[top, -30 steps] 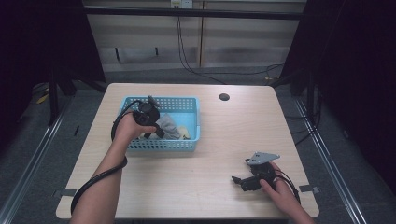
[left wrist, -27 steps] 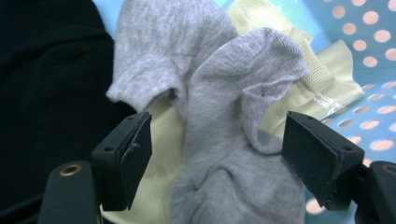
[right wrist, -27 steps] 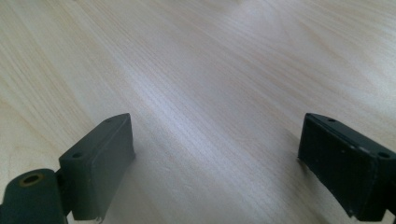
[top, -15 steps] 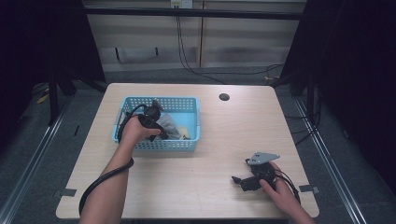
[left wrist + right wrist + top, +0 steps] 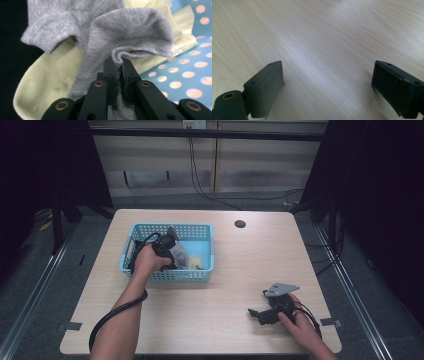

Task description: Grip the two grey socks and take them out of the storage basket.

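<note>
Left gripper view: unlabelled grey sock [image 5: 130, 32] in left claw [image 5: 119, 65].

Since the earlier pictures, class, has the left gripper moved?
Yes. The left gripper has shifted a little rightward, toward the middle of the blue basket, from near its left wall. Its jaws have just been closing, pinching the grey sock.

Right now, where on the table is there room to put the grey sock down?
Bare wood lies between the basket and the right tool, and around the hole. The basket is crowded: the left tool pinches the grey sock over a yellow sock.
</note>
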